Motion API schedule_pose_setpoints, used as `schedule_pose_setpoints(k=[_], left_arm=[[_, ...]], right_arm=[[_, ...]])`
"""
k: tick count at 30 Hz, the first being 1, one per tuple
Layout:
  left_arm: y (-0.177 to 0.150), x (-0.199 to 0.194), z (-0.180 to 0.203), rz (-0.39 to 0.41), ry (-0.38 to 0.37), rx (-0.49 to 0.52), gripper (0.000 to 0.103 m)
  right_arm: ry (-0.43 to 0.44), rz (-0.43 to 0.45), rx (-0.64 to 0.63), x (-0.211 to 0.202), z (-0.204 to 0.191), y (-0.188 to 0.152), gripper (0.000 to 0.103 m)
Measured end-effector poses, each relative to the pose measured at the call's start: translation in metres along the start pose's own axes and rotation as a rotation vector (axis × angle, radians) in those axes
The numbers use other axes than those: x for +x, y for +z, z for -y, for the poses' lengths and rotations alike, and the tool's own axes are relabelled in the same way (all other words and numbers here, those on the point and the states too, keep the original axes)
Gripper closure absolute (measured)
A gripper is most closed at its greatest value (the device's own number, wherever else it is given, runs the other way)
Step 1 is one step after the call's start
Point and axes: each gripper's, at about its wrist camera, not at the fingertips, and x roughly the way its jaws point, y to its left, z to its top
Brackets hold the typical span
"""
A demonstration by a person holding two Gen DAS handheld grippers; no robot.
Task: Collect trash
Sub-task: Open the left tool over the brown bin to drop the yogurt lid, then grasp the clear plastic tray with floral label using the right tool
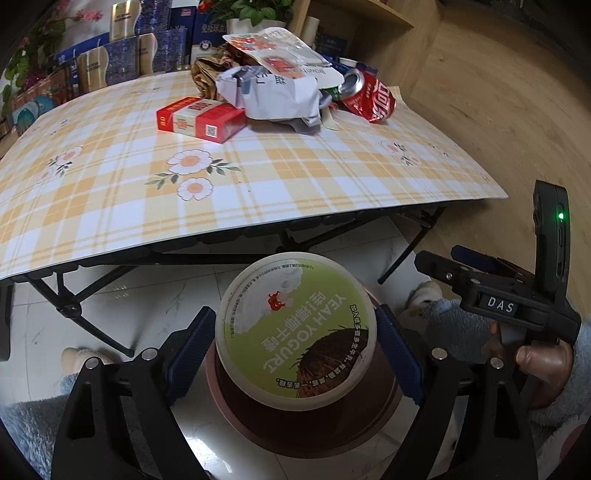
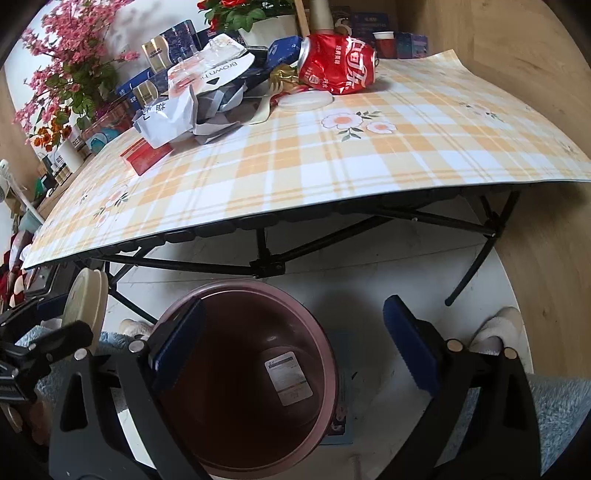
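My left gripper (image 1: 295,339) is shut on a yogurt cup (image 1: 295,328) with a green lid, held just above a brown-pink trash bin (image 1: 306,424) on the floor. The cup shows edge-on in the right wrist view (image 2: 85,302). My right gripper (image 2: 291,347) is open and empty over the bin (image 2: 240,369), which holds a labelled item (image 2: 290,378). On the table lie a crushed red cola can (image 1: 373,99) (image 2: 336,64), a red cigarette box (image 1: 201,118) (image 2: 146,155), crumpled white wrappers (image 1: 273,96) (image 2: 184,118) and a white lid (image 2: 306,99).
The folding table (image 1: 295,177) has a yellow plaid cloth and black legs. Boxes and flower pots (image 2: 66,81) stand behind it. A wooden shelf (image 1: 369,29) is at the back right. My slippered feet (image 2: 498,328) are on the white tile floor beside the bin.
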Motion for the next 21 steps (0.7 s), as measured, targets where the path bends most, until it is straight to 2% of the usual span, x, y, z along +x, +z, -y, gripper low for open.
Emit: schedule_pose_setpoints(k=[3,9,21], left_arm=[[0.000,0.001,0.002,-0.002,-0.001,0.009,0.012],[0.002,-0.001,-0.003,0.010,0.030,-0.016,0.011],[0.010,-0.031,-0.044,0.163,0.116,-0.223,0.009]], right_arm=[[0.004,-0.002,-0.008,0.001,-0.001,0.000,0.008],[0.009,-0.009,-0.021,0.001,-0.005,-0.001,0.008],[0.024,0.027,-0.007,-0.005,-0.005,0.004,0.007]])
